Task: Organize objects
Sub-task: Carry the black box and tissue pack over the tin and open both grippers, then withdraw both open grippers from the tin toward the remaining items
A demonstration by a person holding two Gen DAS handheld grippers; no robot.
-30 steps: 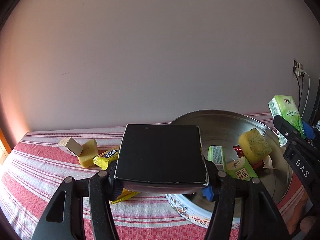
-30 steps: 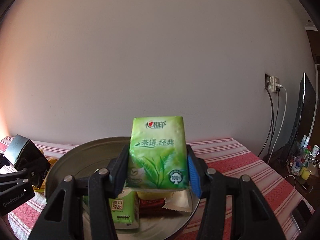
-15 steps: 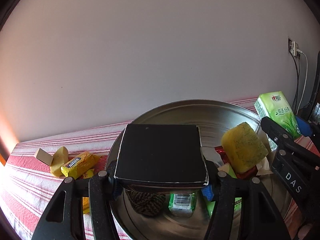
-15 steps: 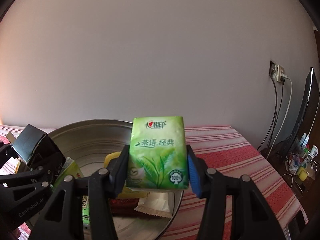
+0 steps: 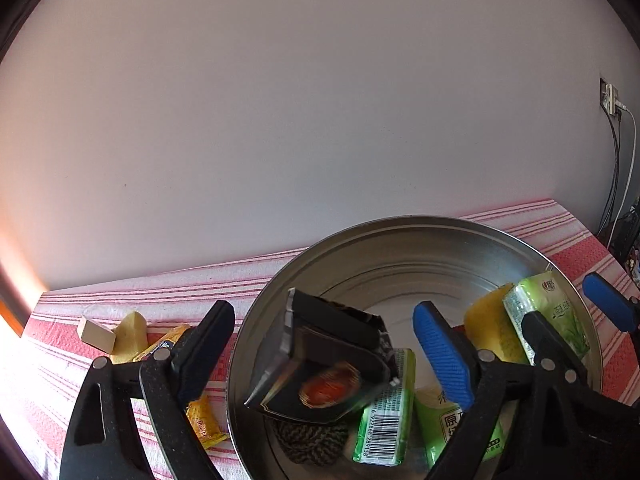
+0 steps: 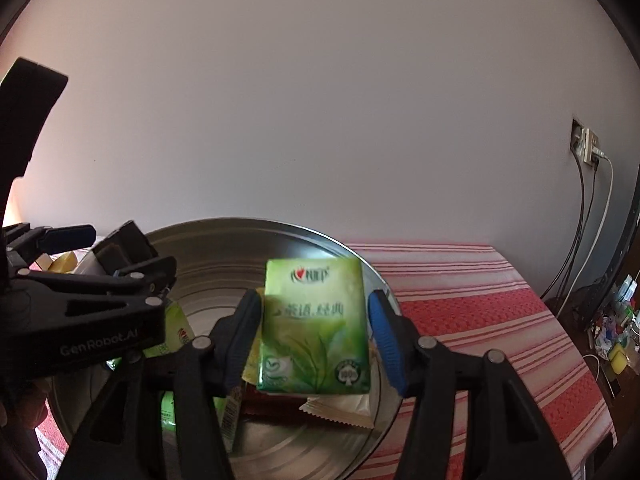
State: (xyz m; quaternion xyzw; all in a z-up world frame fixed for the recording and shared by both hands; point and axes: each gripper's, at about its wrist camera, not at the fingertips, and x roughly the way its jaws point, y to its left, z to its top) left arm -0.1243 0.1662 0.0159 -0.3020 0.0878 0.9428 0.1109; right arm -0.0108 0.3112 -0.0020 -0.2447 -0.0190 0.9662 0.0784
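The left gripper (image 5: 324, 344) has just been opening; its jaws stand spread, and the flat black cardboard box (image 5: 320, 364) tumbles free between them into the round metal tin (image 5: 400, 236). The right gripper (image 6: 316, 336) has likewise been opening around the soft green tissue pack (image 6: 314, 328), blurred, apparently slipping loose. Both look light; the box is stiff, best taken by its edges. Both grippers tilt downward toward twelve o'clock over the tin.

Tin's (image 5: 420, 240) twelve o'clock half lies bare; packets (image 5: 384, 412) crowd six o'clock, and the right claw (image 5: 568, 320) blocks three o'clock.
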